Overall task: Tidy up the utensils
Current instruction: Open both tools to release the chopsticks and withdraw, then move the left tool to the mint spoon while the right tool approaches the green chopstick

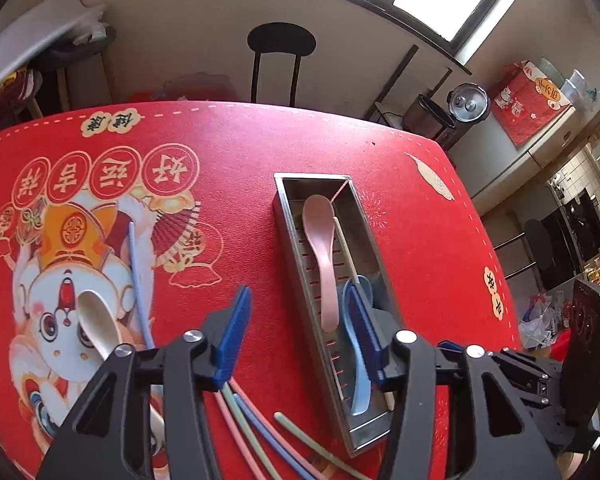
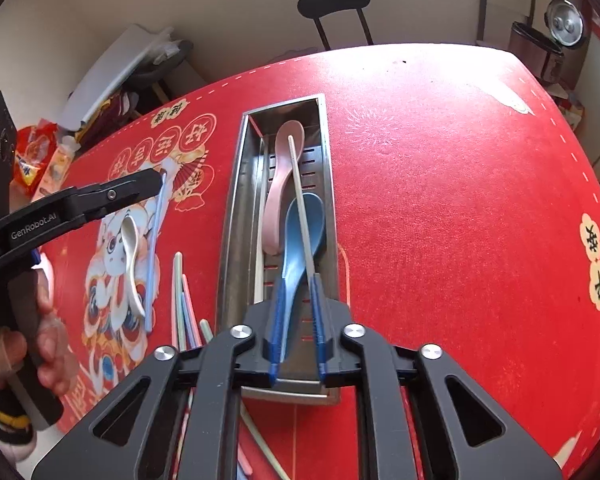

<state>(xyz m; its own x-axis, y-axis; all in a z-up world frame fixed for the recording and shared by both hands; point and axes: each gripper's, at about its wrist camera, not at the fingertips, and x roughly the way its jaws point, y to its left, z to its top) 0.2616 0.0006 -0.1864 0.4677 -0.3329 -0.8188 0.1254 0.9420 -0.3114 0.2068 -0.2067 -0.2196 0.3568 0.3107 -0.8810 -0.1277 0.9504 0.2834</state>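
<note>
Where the right gripper point(image 2: 296, 282) hangs released over the metal tray point(image 2: 236, 184), I see the blue spoon point(image 2: 304, 220) lying inside it. Its long axis runs six to twelve o'clock in the right wrist view, bowl toward twelve, handle between the parted pads. A white chopstick point(image 2: 298, 184) rests slantwise across it, from twelve toward five. Risk, as I judge it: a pad snagging that chopstick on withdrawal would flick it out. The left gripper point(image 1: 297, 300), open and empty, sits close to the tray wall and could nudge it.
</note>
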